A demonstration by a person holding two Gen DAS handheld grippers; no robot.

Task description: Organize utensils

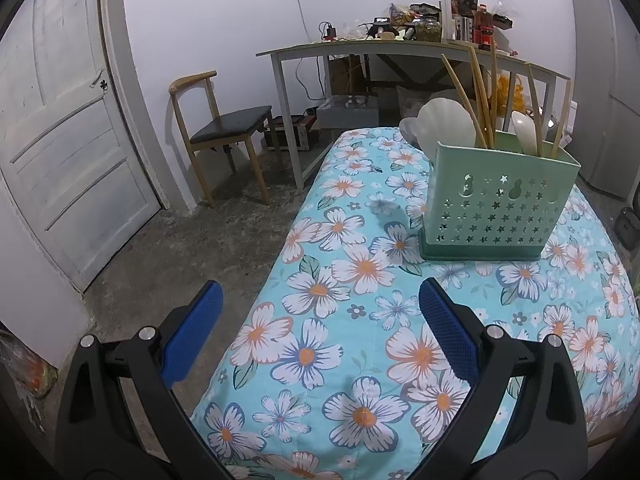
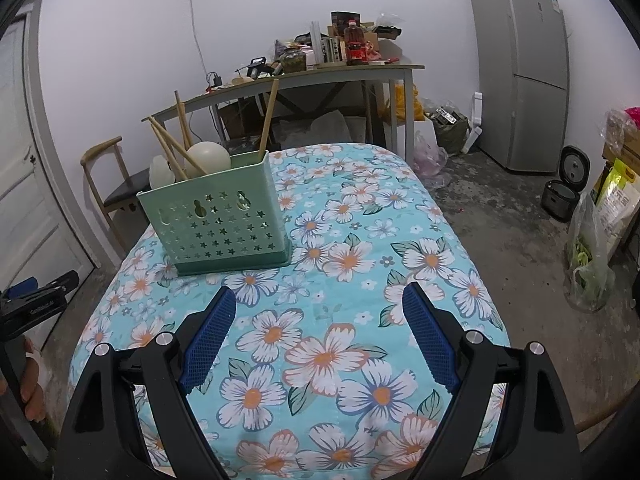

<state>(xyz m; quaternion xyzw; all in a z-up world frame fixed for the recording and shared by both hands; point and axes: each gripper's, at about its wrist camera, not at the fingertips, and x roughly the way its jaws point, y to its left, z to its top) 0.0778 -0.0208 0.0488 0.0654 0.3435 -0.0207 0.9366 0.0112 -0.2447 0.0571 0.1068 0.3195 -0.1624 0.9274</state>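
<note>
A mint green utensil holder [image 1: 496, 204] with star cut-outs stands on the floral tablecloth [image 1: 360, 320]. It holds several wooden chopsticks [image 1: 478, 96] and white spoons [image 1: 448, 124]. It also shows in the right wrist view [image 2: 218, 216], with chopsticks [image 2: 180, 148] and a white spoon [image 2: 208, 158] in it. My left gripper [image 1: 320, 300] is open and empty, near the table's left front edge, short of the holder. My right gripper [image 2: 320, 300] is open and empty above the cloth, to the right of and nearer than the holder.
A wooden chair [image 1: 224, 128] stands left of the table. A cluttered side table [image 2: 288, 76] is behind. A door [image 1: 60, 140] is at the left. A fridge [image 2: 524, 68], a rice cooker [image 2: 560, 200] and bags [image 2: 592, 256] stand at the right.
</note>
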